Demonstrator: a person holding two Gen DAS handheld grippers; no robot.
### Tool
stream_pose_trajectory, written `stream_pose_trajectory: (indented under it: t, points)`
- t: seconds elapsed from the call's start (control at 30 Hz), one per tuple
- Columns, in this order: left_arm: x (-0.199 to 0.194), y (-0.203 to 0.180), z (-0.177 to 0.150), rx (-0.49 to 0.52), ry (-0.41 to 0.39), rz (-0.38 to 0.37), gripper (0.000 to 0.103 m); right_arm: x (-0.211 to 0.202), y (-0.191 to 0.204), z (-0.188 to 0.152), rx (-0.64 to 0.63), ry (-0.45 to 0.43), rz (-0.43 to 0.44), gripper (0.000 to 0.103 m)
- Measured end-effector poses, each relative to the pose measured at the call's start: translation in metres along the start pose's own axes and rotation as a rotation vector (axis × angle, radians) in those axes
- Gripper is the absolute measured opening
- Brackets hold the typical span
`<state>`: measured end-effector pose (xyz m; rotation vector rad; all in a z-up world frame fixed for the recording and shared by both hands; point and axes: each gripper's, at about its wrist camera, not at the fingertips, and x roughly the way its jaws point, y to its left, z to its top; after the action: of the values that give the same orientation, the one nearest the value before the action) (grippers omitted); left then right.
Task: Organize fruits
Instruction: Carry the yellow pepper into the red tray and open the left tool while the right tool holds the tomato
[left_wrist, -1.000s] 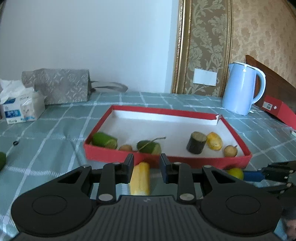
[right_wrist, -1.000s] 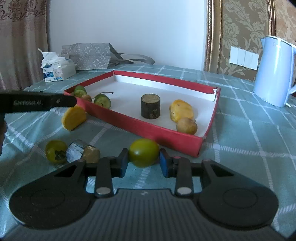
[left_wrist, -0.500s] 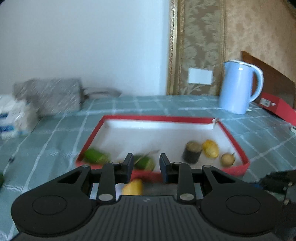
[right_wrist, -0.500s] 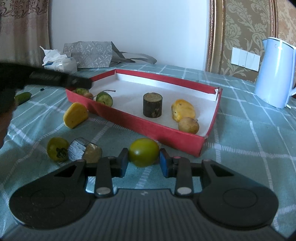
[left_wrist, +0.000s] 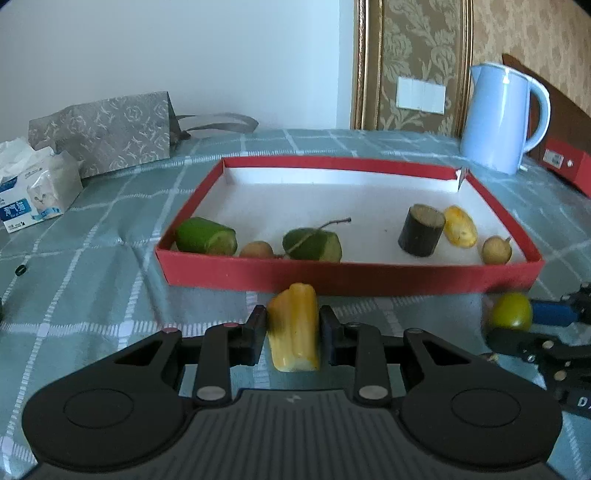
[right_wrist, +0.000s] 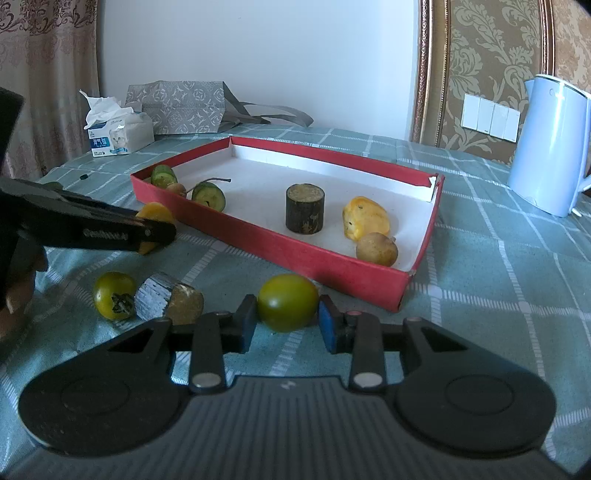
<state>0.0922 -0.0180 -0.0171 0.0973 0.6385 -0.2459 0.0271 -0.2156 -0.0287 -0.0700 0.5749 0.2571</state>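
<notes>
A red tray (left_wrist: 347, 275) with a white floor holds two green fruit pieces (left_wrist: 205, 236), two small brown fruits, a dark cylinder (left_wrist: 421, 230) and a yellow piece (left_wrist: 460, 227). My left gripper (left_wrist: 293, 326) is closed around a yellow fruit piece (left_wrist: 293, 328) on the cloth just before the tray's front wall. My right gripper (right_wrist: 287, 319) has its pads close on both sides of a round green fruit (right_wrist: 287, 308) near the tray's corner (right_wrist: 400, 291); a thin gap shows at each pad. A second green fruit (right_wrist: 112, 295) and a grey cylinder (right_wrist: 168, 301) lie to its left.
A blue kettle (left_wrist: 498, 118) stands at the back right, with a red box behind it. A tissue pack (left_wrist: 33, 192) and a grey patterned bag (left_wrist: 103, 133) sit at the back left. The table has a green checked cloth (left_wrist: 92, 277).
My left gripper swung off the yellow piece and came back, now lower with its pads against the piece. My right gripper stayed around the green fruit.
</notes>
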Motion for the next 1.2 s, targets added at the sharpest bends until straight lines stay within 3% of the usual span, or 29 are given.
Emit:
stream_pose_trajectory:
  t: [0.4, 0.63, 0.87, 1.07, 1.2]
  points:
    - [-0.018, -0.007, -0.002, 0.034, -0.072, 0.028, 0.028, 0.000, 0.001, 0.000, -0.004, -0.002, -0.002, 0.033]
    - [-0.026, -0.013, 0.018, 0.051, -0.125, 0.009, 0.028, 0.000, 0.001, 0.000, -0.006, 0.000, -0.003, 0.033]
    - [0.002, -0.024, 0.056, 0.028, -0.132, -0.026, 0.028, 0.000, 0.001, -0.001, -0.003, 0.002, -0.002, 0.033]
    - [0.031, -0.040, 0.069, 0.055, -0.105, -0.030, 0.029, 0.000, 0.001, 0.000, -0.007, 0.003, -0.004, 0.033]
    - [0.040, -0.047, 0.068, 0.081, -0.093, 0.007, 0.029, 0.002, 0.000, 0.000, -0.002, 0.012, -0.004, 0.035]
